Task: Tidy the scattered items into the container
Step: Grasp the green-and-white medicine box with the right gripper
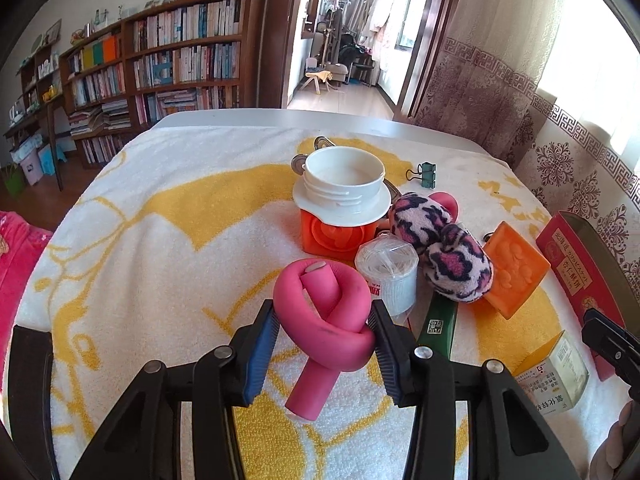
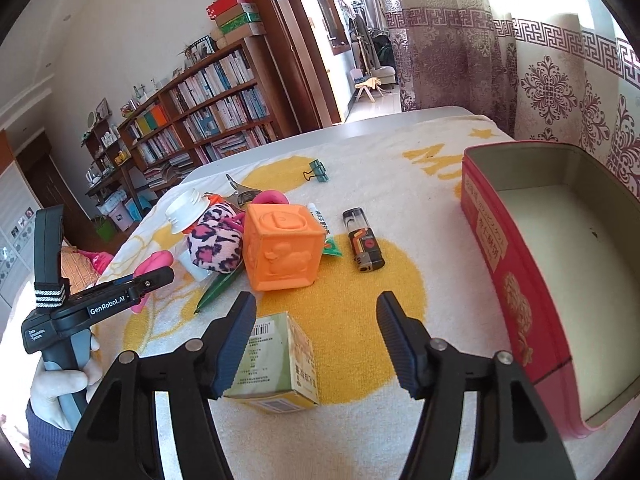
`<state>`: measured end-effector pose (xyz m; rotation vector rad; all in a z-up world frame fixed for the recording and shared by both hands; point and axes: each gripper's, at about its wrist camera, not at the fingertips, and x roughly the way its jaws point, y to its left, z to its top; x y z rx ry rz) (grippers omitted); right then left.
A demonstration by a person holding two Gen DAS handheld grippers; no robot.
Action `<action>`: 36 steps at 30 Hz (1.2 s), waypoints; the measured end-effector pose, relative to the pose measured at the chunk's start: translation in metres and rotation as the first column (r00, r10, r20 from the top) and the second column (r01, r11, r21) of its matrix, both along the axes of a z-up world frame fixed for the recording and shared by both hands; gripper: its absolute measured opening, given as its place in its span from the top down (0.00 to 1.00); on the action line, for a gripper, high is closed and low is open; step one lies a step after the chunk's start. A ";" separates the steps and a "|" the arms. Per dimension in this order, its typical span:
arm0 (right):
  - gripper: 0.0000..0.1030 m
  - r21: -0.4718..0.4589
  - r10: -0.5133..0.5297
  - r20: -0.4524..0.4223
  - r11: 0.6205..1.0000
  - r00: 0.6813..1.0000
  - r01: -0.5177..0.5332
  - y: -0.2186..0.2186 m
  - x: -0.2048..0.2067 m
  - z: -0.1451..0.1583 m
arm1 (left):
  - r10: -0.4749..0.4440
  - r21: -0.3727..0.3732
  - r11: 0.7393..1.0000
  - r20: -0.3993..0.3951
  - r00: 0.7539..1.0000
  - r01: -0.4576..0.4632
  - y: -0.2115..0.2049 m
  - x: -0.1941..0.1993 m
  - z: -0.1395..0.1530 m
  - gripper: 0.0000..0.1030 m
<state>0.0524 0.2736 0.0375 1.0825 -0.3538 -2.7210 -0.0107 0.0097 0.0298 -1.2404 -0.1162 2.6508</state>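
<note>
My left gripper [image 1: 326, 326] is shut on a knotted pink foam roller [image 1: 326, 312], just above the yellow-and-white towel. In the right wrist view the left gripper [image 2: 152, 280] holds the pink roller [image 2: 154, 262] at the left of the pile. My right gripper [image 2: 316, 320] is open and empty above a small green box [image 2: 276, 360]. The red tin container [image 2: 532, 280] stands open and empty at the right; its edge shows in the left wrist view [image 1: 576, 264].
The pile holds an orange block [image 2: 282, 248], a leopard-print plush [image 2: 214, 246], a white lid [image 1: 342, 190] on an orange block [image 1: 338, 236], and a clear tub [image 1: 386, 276]. A lighter [image 2: 362, 246] and a green binder clip [image 2: 318, 172] lie apart on the towel.
</note>
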 end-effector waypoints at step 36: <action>0.52 0.075 0.107 0.058 0.991 0.993 -0.112 -0.043 0.009 -0.014 | -0.064 0.008 0.998 0.013 0.998 0.064 0.021 0.012 -0.004 0.54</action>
